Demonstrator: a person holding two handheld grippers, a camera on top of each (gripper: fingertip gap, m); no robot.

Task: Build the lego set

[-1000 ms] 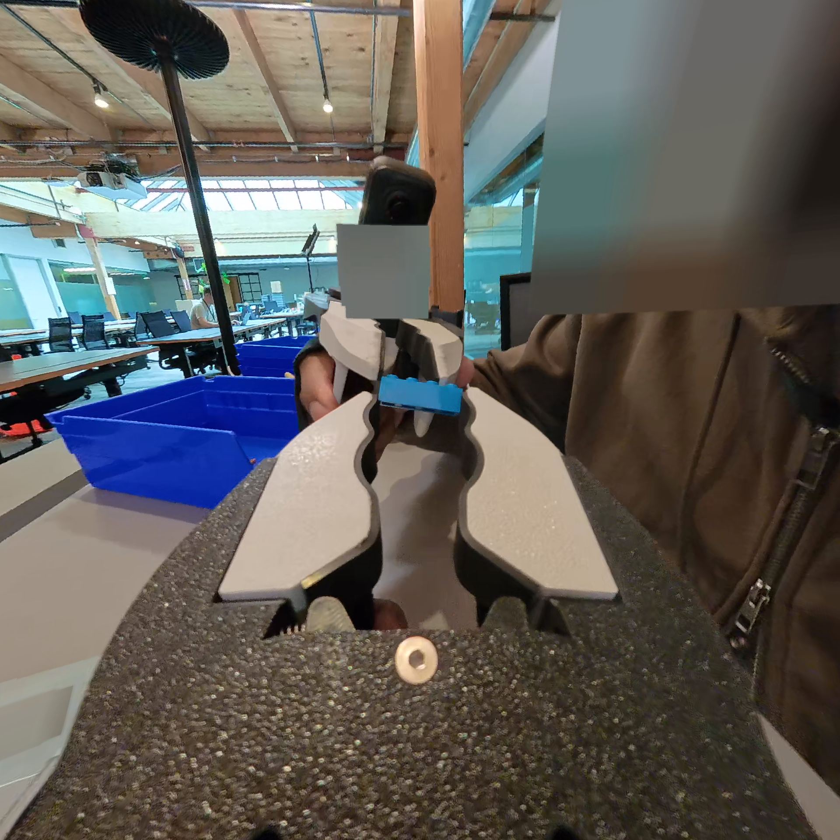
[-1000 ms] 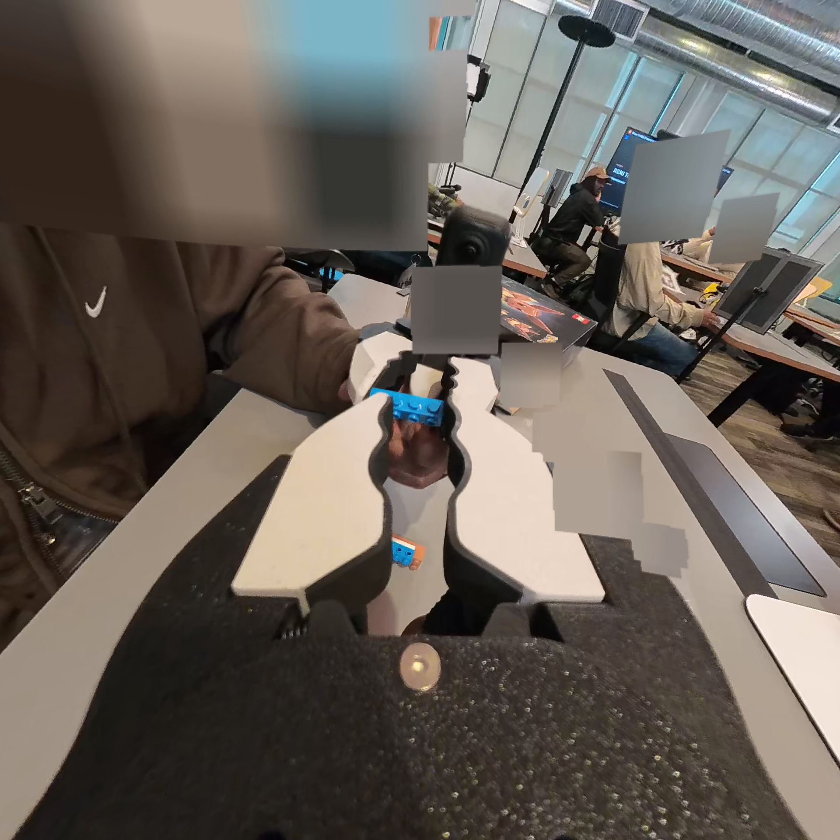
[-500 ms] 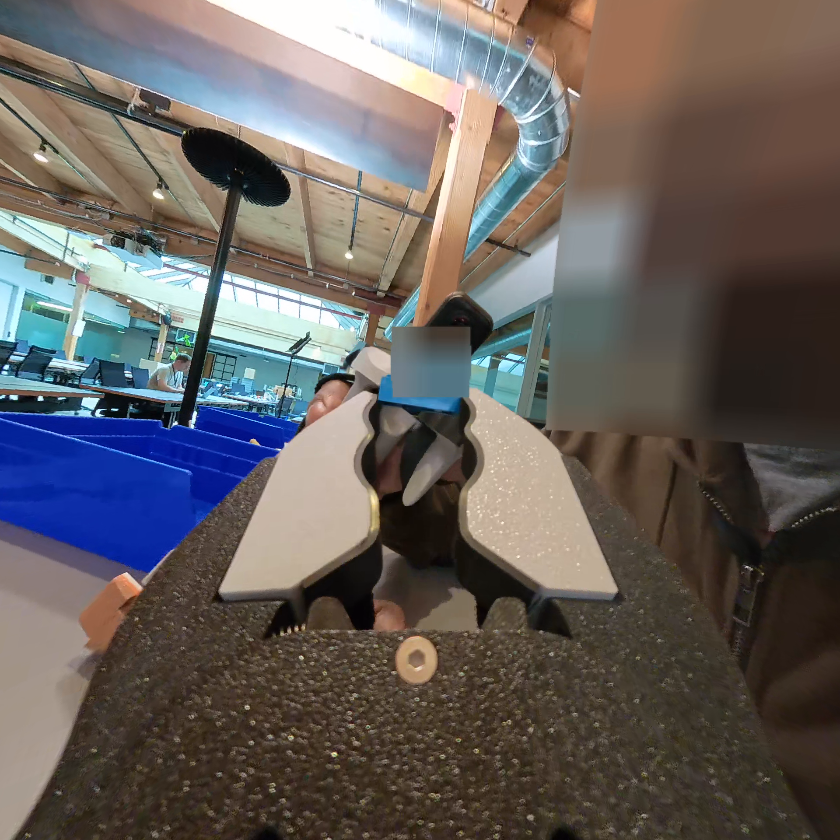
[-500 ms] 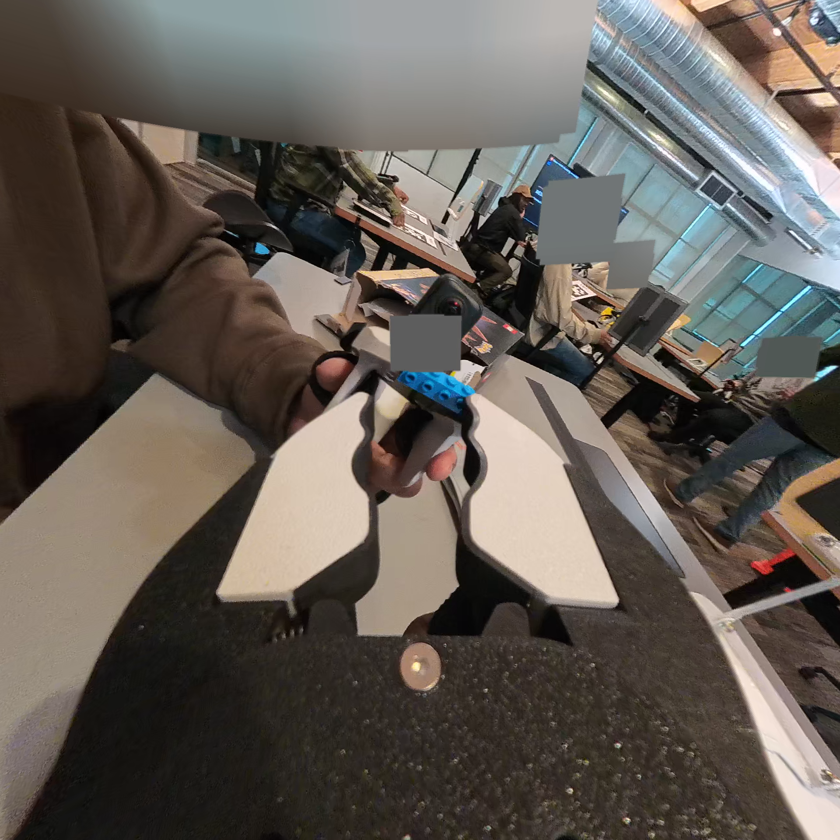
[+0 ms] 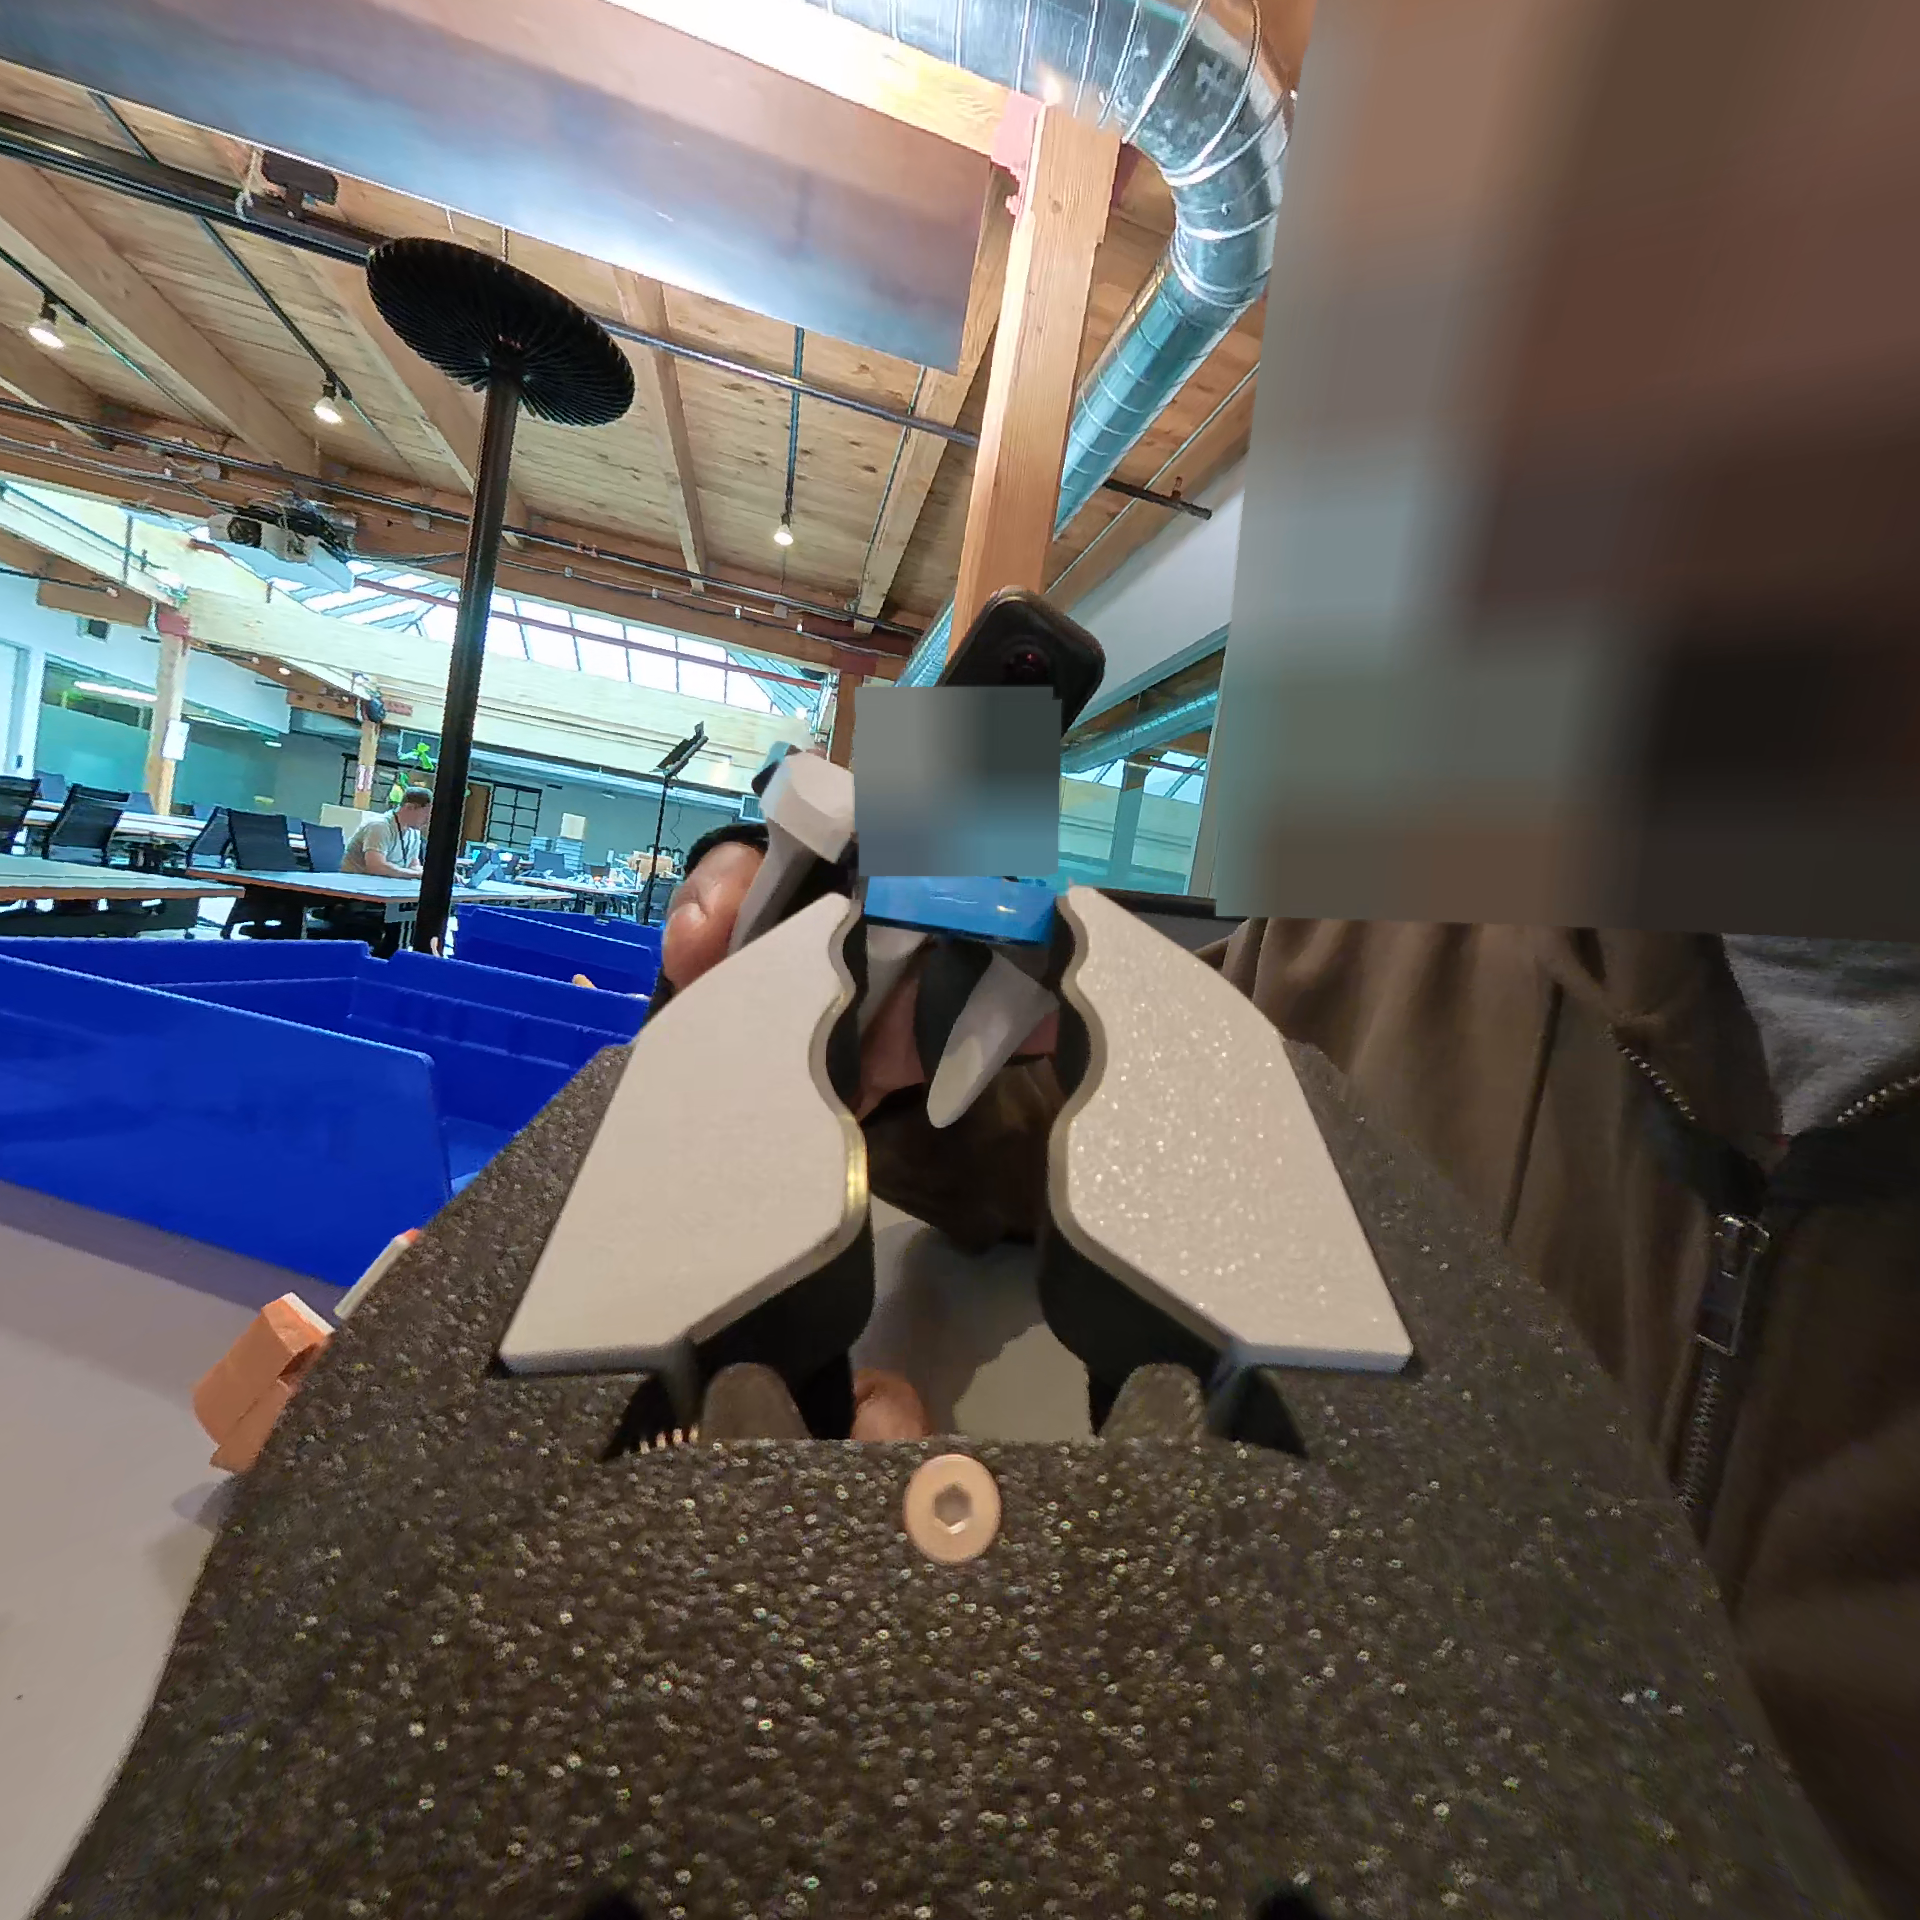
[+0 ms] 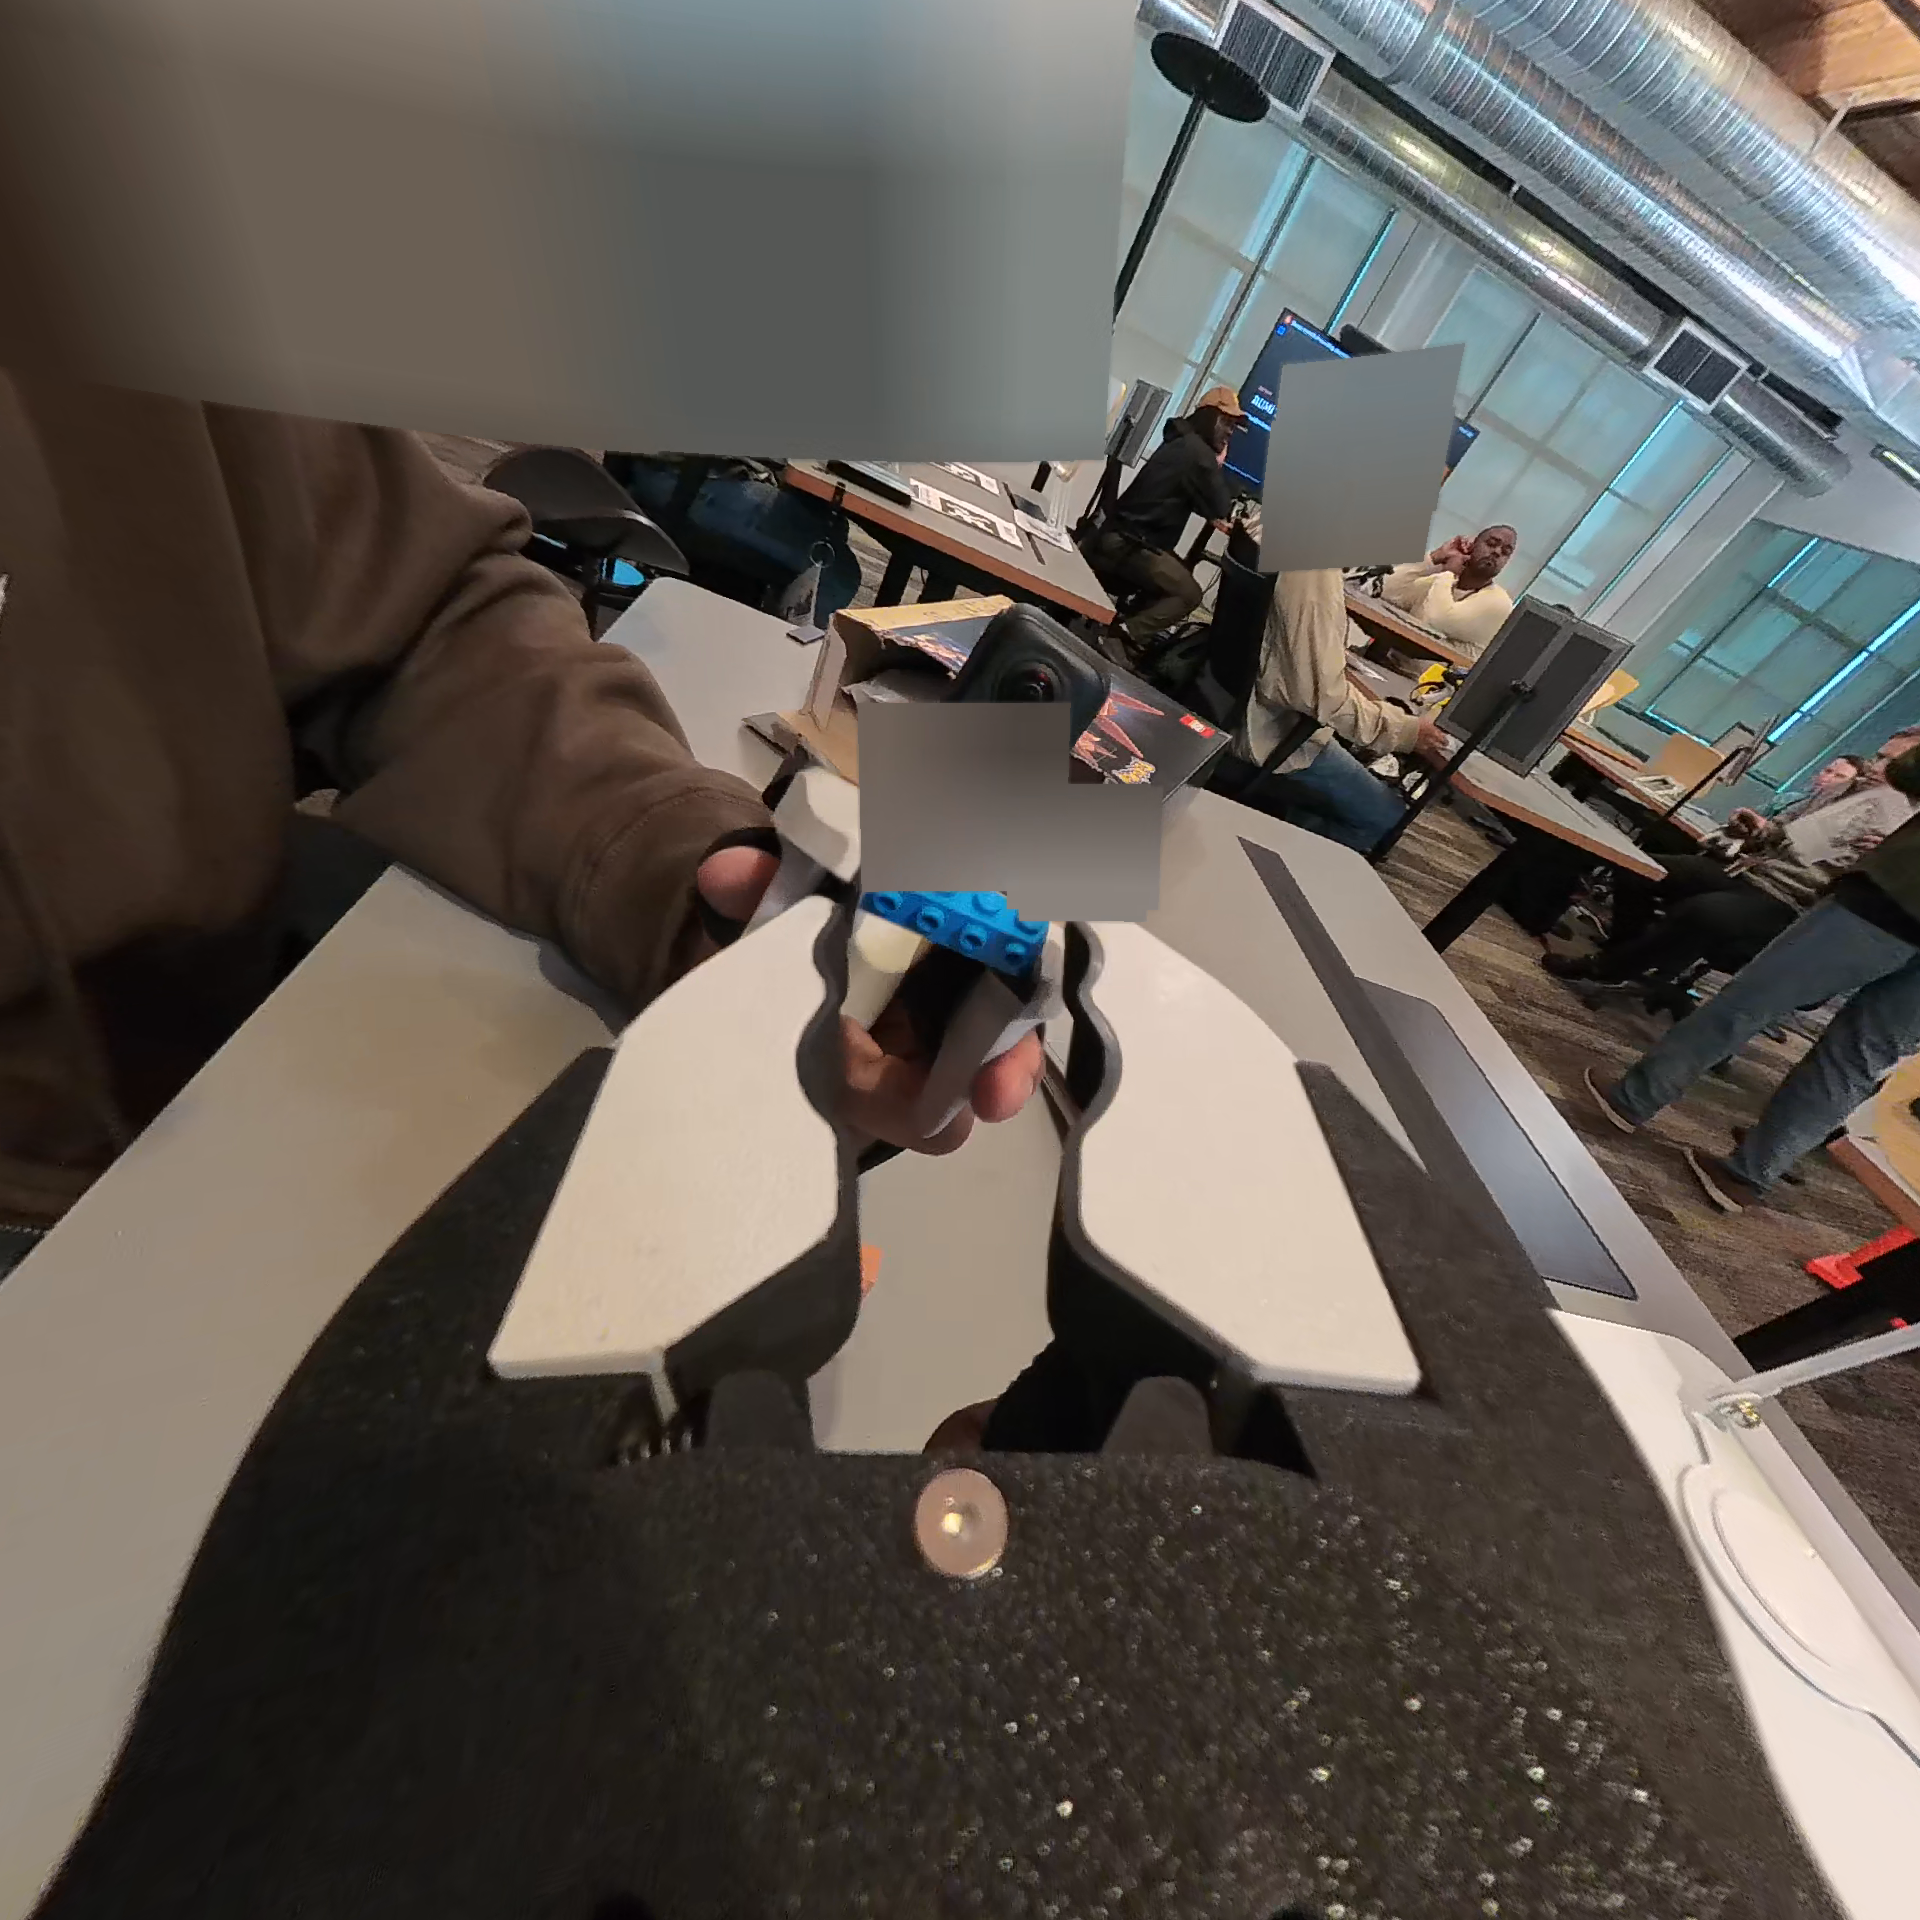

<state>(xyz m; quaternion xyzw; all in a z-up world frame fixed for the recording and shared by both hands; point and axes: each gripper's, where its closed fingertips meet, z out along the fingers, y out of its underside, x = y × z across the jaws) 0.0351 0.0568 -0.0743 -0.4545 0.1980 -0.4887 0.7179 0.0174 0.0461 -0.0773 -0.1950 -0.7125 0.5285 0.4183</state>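
A blue brick [image 5: 956, 909] is pinched end to end between the tips of my left gripper [image 5: 961, 925], held in the air above the grey table [image 5: 94, 1455]. My right gripper faces it, tip to tip. In the right wrist view the blue brick [image 6: 951, 925] sits tilted between the tips of my right gripper [image 6: 951, 956], whose jaws stand about a brick's length apart. A small gap shows at one end, so I cannot tell if it grips. The left gripper's white fingers [image 6: 883, 966] point toward that camera, under the brick.
Blue bins [image 5: 208, 1091] stand on the table to the left. An orange piece [image 5: 260, 1371] lies near the left gripper. An open cardboard set box [image 6: 1143, 727] sits at the table's far end, and a white object [image 6: 1766, 1558] at the right. The person's brown sleeve [image 6: 520, 779] is close by. My left and right fingertips are right by each other.
Both grippers have tilted upward together with the blue brick staying between their tips. More ceiling shows now. Little has moved in the last half second.
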